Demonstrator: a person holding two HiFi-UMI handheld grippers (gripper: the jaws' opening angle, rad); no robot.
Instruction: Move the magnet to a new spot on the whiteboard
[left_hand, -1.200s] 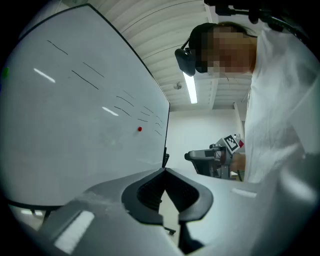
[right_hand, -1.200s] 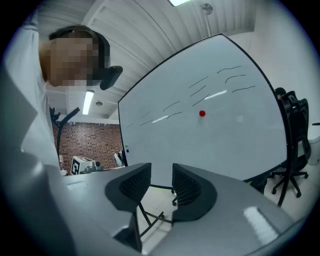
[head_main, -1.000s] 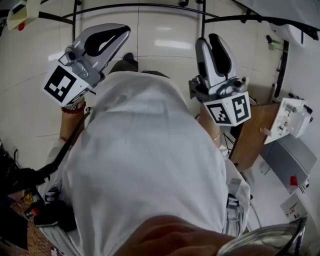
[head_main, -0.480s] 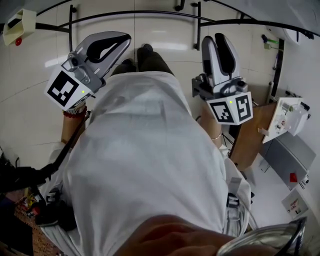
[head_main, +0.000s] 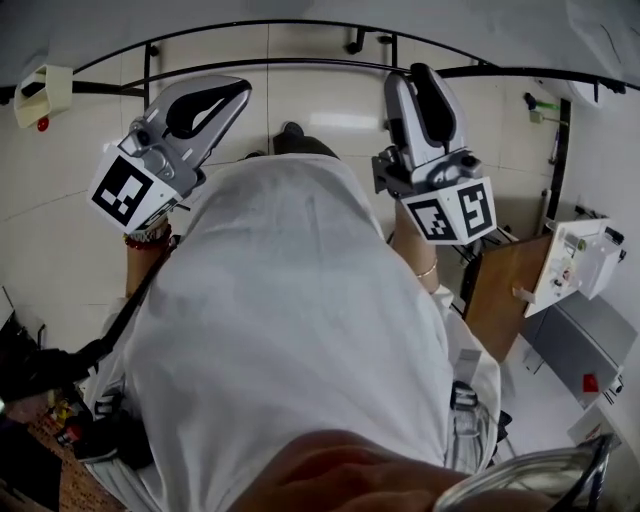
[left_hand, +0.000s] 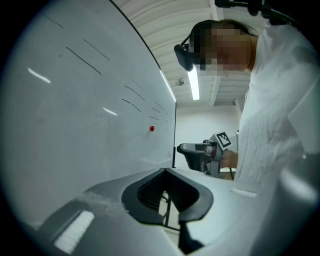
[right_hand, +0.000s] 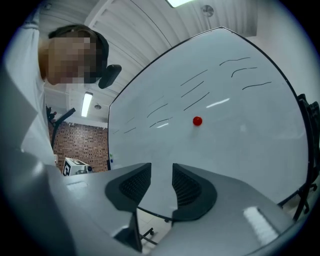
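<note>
A small red magnet (right_hand: 197, 120) sticks to the whiteboard (right_hand: 235, 150), below several short black pen strokes. The left gripper view shows the same magnet (left_hand: 152, 128) farther off on the whiteboard (left_hand: 75, 100). My left gripper (head_main: 238, 88) is raised at the left of my white shirt, jaws shut with tips touching (left_hand: 165, 171) and nothing held. My right gripper (head_main: 418, 76) is raised at the right, with a narrow gap between its pads (right_hand: 161, 167) and nothing in it. Both grippers are well short of the magnet.
The board's black stand tubes (head_main: 300, 25) cross the floor ahead of me. A brown wooden panel (head_main: 500, 290) and a white device box (head_main: 578, 248) stand at my right. A pale box with a red button (head_main: 45, 90) is at the far left. A brick wall (right_hand: 75, 145) lies beyond the board's left edge.
Both grippers sit a little higher in the head view, and the right one has drifted slightly left. The jaws look the same as before.
</note>
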